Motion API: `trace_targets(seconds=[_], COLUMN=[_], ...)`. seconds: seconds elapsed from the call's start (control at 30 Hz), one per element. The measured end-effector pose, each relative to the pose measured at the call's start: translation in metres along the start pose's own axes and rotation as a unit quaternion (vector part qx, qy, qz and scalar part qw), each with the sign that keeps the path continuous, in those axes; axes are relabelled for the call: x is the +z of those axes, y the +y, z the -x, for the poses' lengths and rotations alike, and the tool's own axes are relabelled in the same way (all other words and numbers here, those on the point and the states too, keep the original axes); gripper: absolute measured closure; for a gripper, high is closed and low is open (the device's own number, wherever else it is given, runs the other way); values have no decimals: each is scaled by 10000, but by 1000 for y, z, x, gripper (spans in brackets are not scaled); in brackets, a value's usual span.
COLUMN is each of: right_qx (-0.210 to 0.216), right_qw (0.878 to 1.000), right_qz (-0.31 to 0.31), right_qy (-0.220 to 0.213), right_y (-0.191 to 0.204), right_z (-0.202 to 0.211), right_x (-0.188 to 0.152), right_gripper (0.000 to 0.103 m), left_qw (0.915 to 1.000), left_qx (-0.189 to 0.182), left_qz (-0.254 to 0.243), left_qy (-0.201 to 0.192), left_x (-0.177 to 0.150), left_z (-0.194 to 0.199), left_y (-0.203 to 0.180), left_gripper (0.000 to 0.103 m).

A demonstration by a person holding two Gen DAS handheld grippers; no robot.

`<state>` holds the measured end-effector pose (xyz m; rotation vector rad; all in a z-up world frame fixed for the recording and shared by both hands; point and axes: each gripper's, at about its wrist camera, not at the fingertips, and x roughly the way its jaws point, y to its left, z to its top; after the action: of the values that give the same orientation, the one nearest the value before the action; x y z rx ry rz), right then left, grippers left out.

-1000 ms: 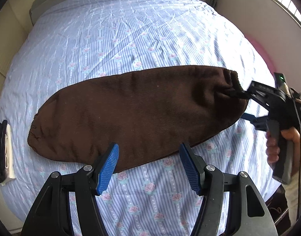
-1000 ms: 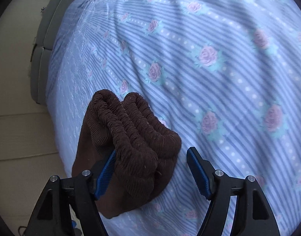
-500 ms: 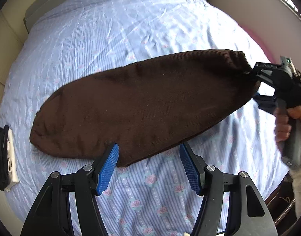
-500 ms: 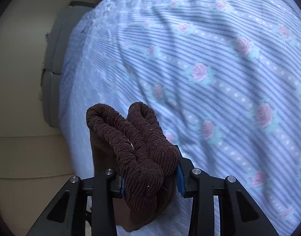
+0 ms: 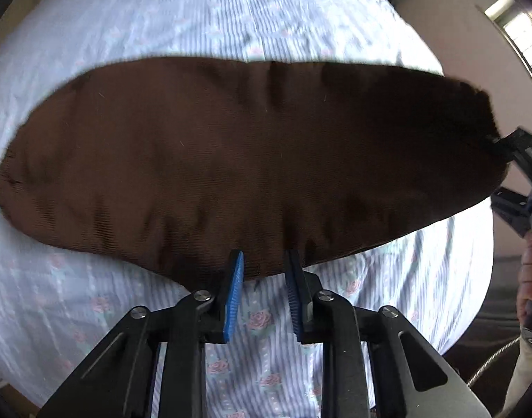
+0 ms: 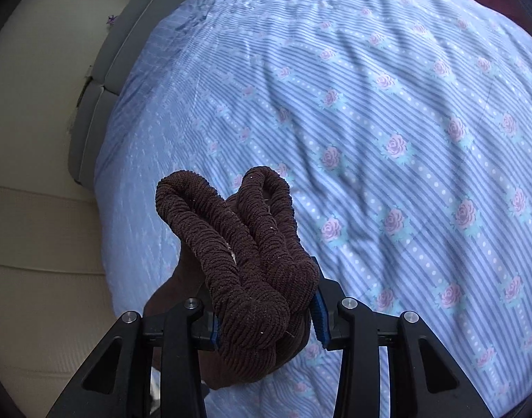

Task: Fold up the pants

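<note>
The brown corduroy pants [image 5: 245,160] are folded lengthwise and stretched across the bed, filling the left wrist view. My left gripper [image 5: 264,268] has its blue pads narrowed at the near edge of the pants, about halfway along; the cloth edge lies between the tips. My right gripper [image 6: 266,310] is shut on the bunched elastic waistband [image 6: 245,254] and holds it above the sheet. It also shows in the left wrist view [image 5: 516,174] at the far right end of the pants.
The bed carries a blue striped sheet with pink roses [image 6: 405,146]. A grey headboard [image 6: 102,69] and a beige wall stand at the left in the right wrist view. A wall and window [image 5: 520,35] are at the right.
My left gripper moved forward to the pants' near edge and its jaws closed from wide open to a narrow gap. My right gripper shut on the waistband and lifted it.
</note>
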<state>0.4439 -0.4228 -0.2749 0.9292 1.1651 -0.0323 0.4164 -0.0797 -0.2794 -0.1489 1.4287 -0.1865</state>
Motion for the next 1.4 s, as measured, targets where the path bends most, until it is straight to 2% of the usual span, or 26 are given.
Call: trace_targets(seconds=[0.07, 0.13, 0.2, 0.23, 0.33, 0.37, 0.47, 0.53, 0.67, 0.73, 0.87, 1.03, 1.1, 1.3, 1.4], right_qx=[38, 31, -15, -31, -21, -21, -17, -116, -285, -363, -401, -572, -765, -1243, -1546], right_qw=[9999, 9998, 10000, 10000, 9996, 9994, 9970, 9935, 9823, 9756, 9664, 9549, 9470, 9238, 9098], right_qz=[-101, -159, -70, 25, 254, 308, 718, 1074, 1800, 2118, 2517, 2912, 3117, 3557, 3753], right_qy=[20, 63, 15, -17, -100, -126, -285, -355, -425, -449, -327, -36, 162, 675, 862], right_y=[0, 7, 16, 23, 41, 48, 82, 110, 167, 194, 246, 294, 313, 345, 355], right_z=[0, -1, 3, 7, 18, 21, 32, 36, 34, 27, -1, -55, -85, -150, -176], right_x=[0, -3, -6, -7, -13, -14, -27, -40, -69, -84, -117, -155, -177, -238, -262], right_gripper=[63, 62, 62, 62, 62, 62, 62, 62, 62, 62, 62, 62, 62, 62, 58], left_qw=[9990, 9971, 9928, 9929, 9980, 9991, 9991, 9976, 9895, 9861, 9827, 9817, 9816, 9798, 9779], left_qx=[49, 232, 329, 302, -152, -274, -277, -98, 414, 456, 208, 192, 208, 249, 274], left_qz=[-108, -223, -192, -151, -57, -81, -49, 20, 245, 397, 776, 919, 945, 1164, 1303], left_qy=[431, 692, 1132, 1141, 619, 309, -329, -691, -1360, -1545, -1669, -1657, -1647, -1607, -1609], left_x=[-1, -7, -13, -16, -25, -29, -38, -41, -42, -47, -56, -77, -85, -97, -101], left_z=[-27, -48, -67, -66, -26, 0, 55, 86, 140, 157, 178, 194, 198, 200, 204], left_y=[-2, -3, -1, 0, 4, 7, 23, 38, 75, 98, 142, 182, 190, 244, 269], left_gripper=[80, 80, 80, 80, 79, 78, 70, 68, 57, 56, 55, 55, 55, 55, 55])
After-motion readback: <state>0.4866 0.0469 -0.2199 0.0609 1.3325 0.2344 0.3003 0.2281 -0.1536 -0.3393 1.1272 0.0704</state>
